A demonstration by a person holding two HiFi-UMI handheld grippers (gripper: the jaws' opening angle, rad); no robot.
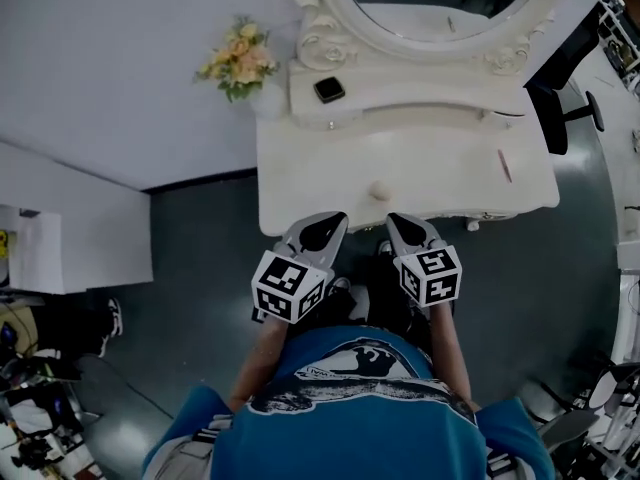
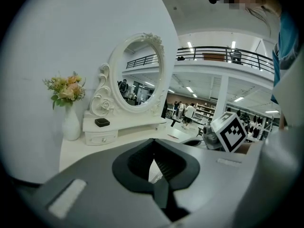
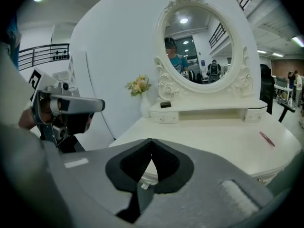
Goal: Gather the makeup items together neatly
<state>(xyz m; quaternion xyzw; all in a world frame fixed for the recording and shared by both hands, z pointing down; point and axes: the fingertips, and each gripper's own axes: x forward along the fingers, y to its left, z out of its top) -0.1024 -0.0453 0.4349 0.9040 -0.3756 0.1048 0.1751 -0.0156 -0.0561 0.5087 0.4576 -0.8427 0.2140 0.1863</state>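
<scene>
A black square compact point(image 1: 329, 89) point(image 2: 101, 122) point(image 3: 165, 104) lies on the raised shelf of the white dressing table point(image 1: 450, 178), below the oval mirror. A thin pink pencil point(image 1: 505, 165) point(image 3: 266, 138) rests on the tabletop at the right. A small round cream item point(image 1: 379, 190) sits near the table's front edge. My left gripper point(image 1: 333, 220) point(image 2: 153, 141) and right gripper point(image 1: 397, 220) point(image 3: 151, 140) hover side by side just before that front edge. Both are shut and hold nothing.
A white vase with yellow flowers point(image 1: 240, 60) point(image 2: 70, 122) point(image 3: 139, 87) stands at the table's back left corner. The oval mirror point(image 1: 440, 3) rises behind the shelf. Dark floor surrounds the table, with a black chair point(image 1: 560, 118) at its right.
</scene>
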